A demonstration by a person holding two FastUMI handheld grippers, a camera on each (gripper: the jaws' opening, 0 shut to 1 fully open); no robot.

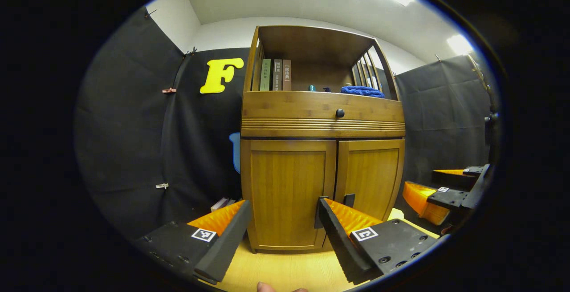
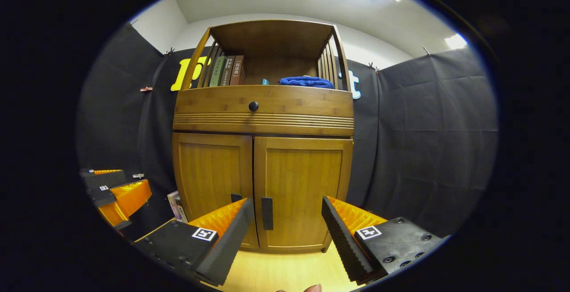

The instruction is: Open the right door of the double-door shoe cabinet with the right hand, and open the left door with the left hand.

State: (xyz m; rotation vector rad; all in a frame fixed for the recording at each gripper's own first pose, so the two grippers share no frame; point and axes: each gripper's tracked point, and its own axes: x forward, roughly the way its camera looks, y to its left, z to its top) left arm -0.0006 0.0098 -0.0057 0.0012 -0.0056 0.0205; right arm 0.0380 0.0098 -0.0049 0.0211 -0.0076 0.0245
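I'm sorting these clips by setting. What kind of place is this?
Probably a staged recording booth furnished like a home, not a lived-in room: black cloth walls surround a wooden shoe cabinet with closed double doors, books and a folded blue cloth on its shelf.

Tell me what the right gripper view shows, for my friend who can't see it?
A wooden shoe cabinet stands ahead with both doors shut. The open right gripper faces the right door near its dark handle. Books and a blue cloth sit on top.
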